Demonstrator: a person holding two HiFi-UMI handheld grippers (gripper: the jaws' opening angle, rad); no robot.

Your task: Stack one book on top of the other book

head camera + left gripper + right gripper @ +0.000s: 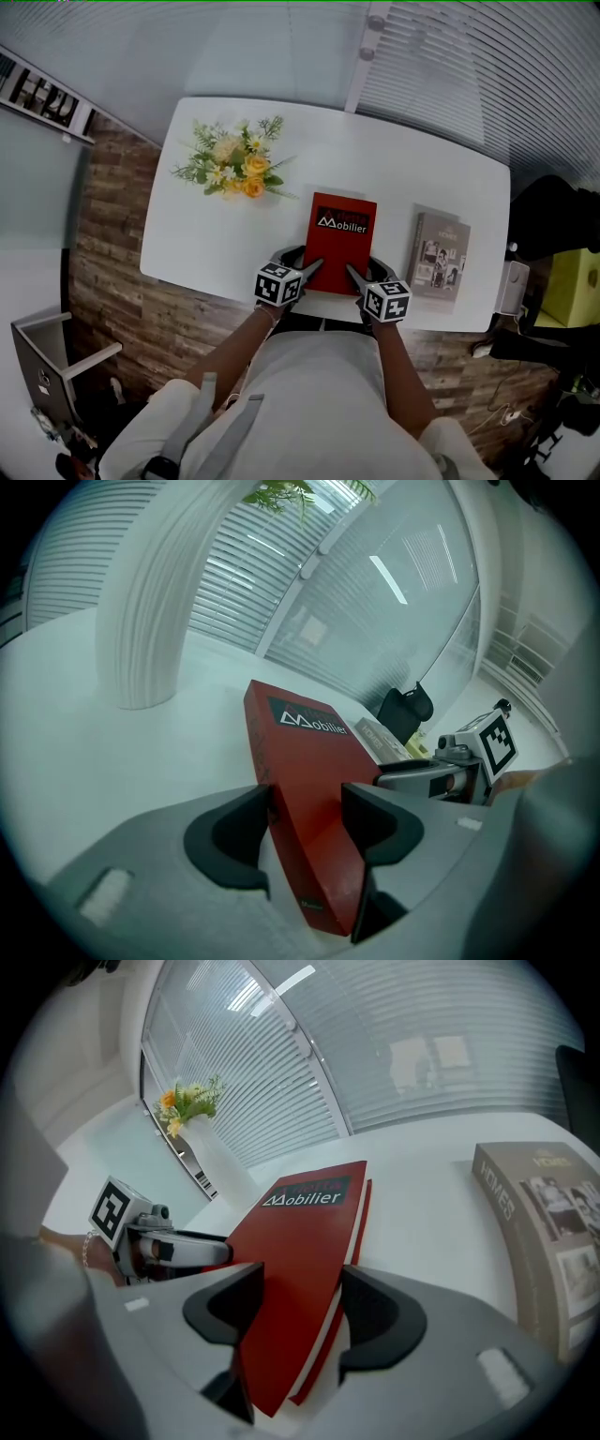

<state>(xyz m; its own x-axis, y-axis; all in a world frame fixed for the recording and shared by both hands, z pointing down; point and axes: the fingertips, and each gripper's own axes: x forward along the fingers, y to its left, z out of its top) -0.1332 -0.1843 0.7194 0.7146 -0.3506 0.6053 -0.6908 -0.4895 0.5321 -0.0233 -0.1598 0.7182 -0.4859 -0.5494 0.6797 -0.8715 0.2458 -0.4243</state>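
Where it sits, the red book (340,242) runs lengthwise toward the blinds (450,75).

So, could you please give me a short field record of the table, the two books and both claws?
table: white, flowers at its far left
red book: flat at the near edge, title up
grey book: flat to the red book's right, apart from it
left claw: closed on the red book's near left corner
right claw: closed on its near right corner
stack: not yet made
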